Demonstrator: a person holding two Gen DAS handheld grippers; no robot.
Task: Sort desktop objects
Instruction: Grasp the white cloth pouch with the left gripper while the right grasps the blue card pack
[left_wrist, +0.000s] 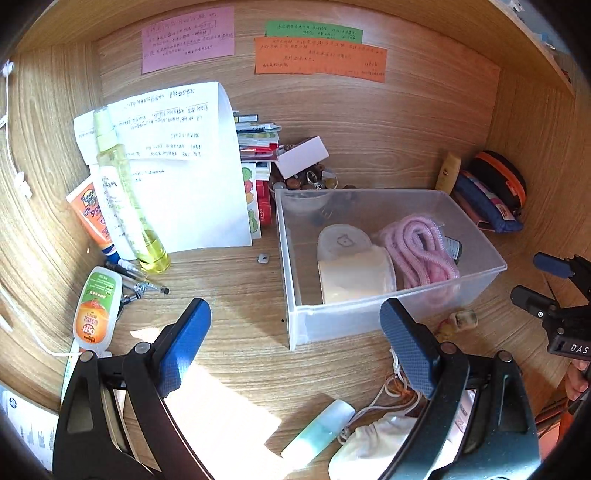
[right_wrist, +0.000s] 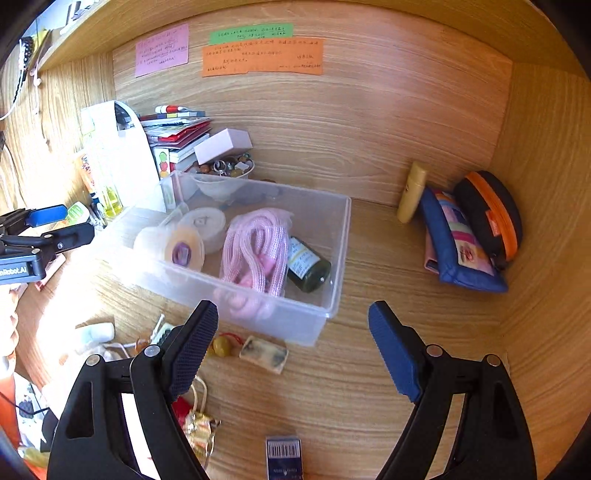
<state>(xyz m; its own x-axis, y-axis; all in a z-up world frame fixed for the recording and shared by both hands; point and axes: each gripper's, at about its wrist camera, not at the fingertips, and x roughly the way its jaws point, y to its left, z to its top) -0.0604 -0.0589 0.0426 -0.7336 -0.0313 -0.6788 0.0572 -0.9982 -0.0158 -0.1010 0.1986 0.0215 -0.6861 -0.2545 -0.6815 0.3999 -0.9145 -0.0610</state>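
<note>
Jaws of both grippers stand released and grasp nothing, each tool tilted down toward the desk (left_wrist: 229, 369). The left gripper (left_wrist: 295, 343) hovers over bare wood just in front of the clear bin (left_wrist: 476, 254); the right gripper (right_wrist: 293, 345) hangs near the bin's front right corner.

Nearest the left gripper lie a pale green tube (left_wrist: 317, 428) and a white cloth pouch (left_wrist: 376, 439) with a cord. Only the right wrist view shows a small barcoded box (right_wrist: 283, 456) at the near edge, a gold trinket (right_wrist: 201, 428), and a mottled block (right_wrist: 264, 353) just in front of the bin.

Inside the bin lie a pink cord (right_wrist: 255, 251), 2 round pale cases (right_wrist: 184, 247) and a dark bottle (right_wrist: 308, 264), the bottle plain only from the right.

The left wrist view alone shows an orange-labelled bottle (left_wrist: 94, 310) lying flat beside pens (left_wrist: 144, 280), and a tall yellow spray bottle (left_wrist: 125, 192) leaning on white papers (left_wrist: 192, 166).

Farther right, a blue pouch (right_wrist: 458, 240) and a black case with an orange zip (right_wrist: 491, 214) rest against the side wall. 3 coloured notes (left_wrist: 319, 59) are stuck on the back panel.
</note>
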